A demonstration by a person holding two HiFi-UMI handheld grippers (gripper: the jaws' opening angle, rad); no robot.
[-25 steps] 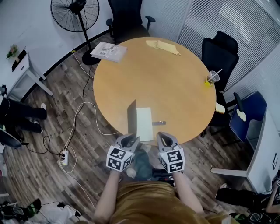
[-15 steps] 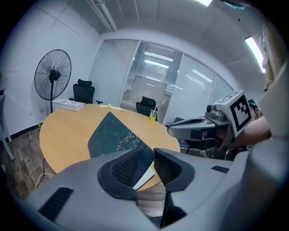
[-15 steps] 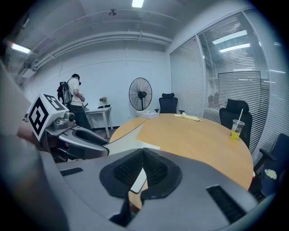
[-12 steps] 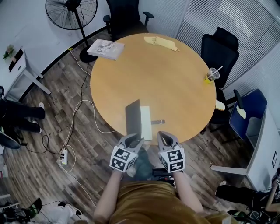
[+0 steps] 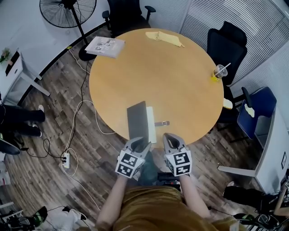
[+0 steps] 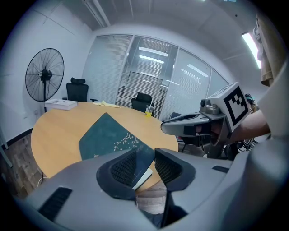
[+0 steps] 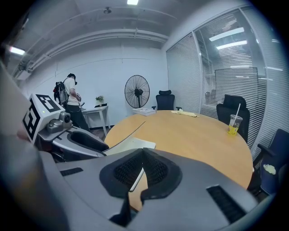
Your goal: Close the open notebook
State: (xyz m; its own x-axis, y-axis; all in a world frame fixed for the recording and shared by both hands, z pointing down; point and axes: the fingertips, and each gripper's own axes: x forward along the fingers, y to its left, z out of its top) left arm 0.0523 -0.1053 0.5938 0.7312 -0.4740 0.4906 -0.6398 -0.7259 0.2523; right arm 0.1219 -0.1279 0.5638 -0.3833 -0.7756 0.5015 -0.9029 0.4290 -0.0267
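The notebook lies near the round table's (image 5: 180, 85) front edge. Its dark teal cover (image 5: 137, 119) leans over the white pages (image 5: 152, 125), leaving only a strip of them showing. In the left gripper view the cover (image 6: 108, 133), printed with a white branch, runs down between the jaws of my left gripper (image 6: 145, 164). Those jaws are opening, with a gap at the right pad. In the head view my left gripper (image 5: 141, 144) sits at the cover's near corner. My right gripper (image 5: 170, 140) hovers beside it at the table edge, its pads (image 7: 156, 169) closed together with nothing held.
On the table are a small dark clip-like thing (image 5: 162, 123) right of the notebook, a drink cup with a straw (image 5: 220, 72), a yellow cloth (image 5: 165, 38) and a stack of papers (image 5: 104, 46). Black chairs (image 5: 228, 43), a fan (image 5: 67, 9) and floor cables (image 5: 67, 158) surround the table.
The cover has swung from nearly upright down over the white pages, hiding most of them. The left gripper has shifted a little with it; the right has barely moved.
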